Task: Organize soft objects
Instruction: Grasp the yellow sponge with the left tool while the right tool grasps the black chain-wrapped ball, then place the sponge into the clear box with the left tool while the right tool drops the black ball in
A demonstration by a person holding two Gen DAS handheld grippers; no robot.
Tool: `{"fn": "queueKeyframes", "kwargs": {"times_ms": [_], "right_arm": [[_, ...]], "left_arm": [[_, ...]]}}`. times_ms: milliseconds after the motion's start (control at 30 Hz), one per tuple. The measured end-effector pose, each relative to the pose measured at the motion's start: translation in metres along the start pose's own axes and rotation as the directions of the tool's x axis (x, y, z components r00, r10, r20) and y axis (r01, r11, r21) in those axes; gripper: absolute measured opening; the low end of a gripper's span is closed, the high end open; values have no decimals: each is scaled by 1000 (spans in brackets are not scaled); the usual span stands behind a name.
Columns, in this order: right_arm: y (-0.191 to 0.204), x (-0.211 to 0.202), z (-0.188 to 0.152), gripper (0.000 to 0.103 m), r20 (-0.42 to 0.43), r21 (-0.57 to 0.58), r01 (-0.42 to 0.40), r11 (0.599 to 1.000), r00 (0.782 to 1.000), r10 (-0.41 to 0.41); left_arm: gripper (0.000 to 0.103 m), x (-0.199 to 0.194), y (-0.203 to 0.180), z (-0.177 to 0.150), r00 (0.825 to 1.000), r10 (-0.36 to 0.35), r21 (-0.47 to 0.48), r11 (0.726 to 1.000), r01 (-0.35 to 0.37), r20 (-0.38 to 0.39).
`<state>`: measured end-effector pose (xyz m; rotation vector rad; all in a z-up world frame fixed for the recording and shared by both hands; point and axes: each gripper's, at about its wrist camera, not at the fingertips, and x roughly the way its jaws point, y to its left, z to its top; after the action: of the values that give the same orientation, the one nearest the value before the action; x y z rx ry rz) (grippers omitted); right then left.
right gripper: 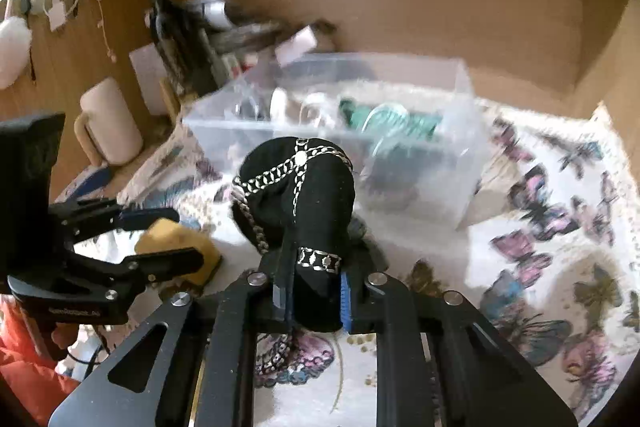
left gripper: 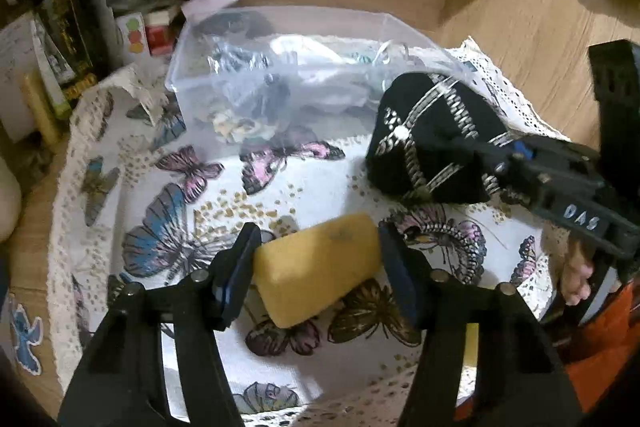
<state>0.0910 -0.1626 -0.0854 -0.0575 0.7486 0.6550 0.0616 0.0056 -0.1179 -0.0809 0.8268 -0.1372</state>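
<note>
Two loads: your left tongs (left gripper: 316, 259) clamp the sponge (left gripper: 320, 267); right tongs (right gripper: 312, 301) clamp the pouch (right gripper: 296, 195).
Next: lift both over the bin (right gripper: 400, 75) rim, then release.

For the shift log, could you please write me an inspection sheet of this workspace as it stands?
Surface: butterfly-print cloth with lace edge, on a wooden desk.
Job's things: yellow sponge; black fabric piece with silver chains; clear plastic box holding mixed items.
Clutter: books and tubes at back left; cream mug.
Grippers: left gripper clamps the sponge; right gripper clamps the black fabric.
Cables: nothing seen.
Surroundings: wooden panels; orange garment at the near edge.
</note>
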Motion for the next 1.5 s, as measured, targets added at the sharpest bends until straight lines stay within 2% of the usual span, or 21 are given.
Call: {"fn": "queueKeyframes", "kwargs": {"times_ms": [167,300,500,600,667,733,867,1133,1333,1500], "right_arm": [[-8,-25,10,14,76,13,23,1000,997,-24],[-10,-47,24,14,151,3,53,999,987,-53],[-12,-77,54,14,288,-15,114,993,952,-105],[-12,-81,66,14,328,-22,131,991,937,-117],[-12,-80,75,14,351,-24,141,990,928,-123],[-9,-76,82,14,362,-27,142,989,924,-123],[-9,-61,93,14,352,-31,159,987,926,-138],[-22,-9,102,15,224,-12,120,993,968,-115],[-28,23,103,15,147,1,102,995,984,-101],[-32,47,98,15,77,3,86,996,993,-86]], "left_arm": [[58,-18,6,12,997,20,-10,1000,-20,70],[58,-37,12,32,986,57,-29,998,-53,155],[59,-72,14,71,943,111,-21,994,-110,313],[59,-82,17,87,925,118,-21,993,-119,362],[59,-84,22,98,908,146,-65,989,-131,392],[59,-81,26,107,903,156,-85,988,-133,400],[59,-63,36,126,908,184,-100,982,-157,377],[59,-2,49,148,952,172,-114,983,-147,253],[59,35,48,156,960,198,-85,979,-185,199],[59,61,46,158,975,172,-52,985,-167,143]]}}
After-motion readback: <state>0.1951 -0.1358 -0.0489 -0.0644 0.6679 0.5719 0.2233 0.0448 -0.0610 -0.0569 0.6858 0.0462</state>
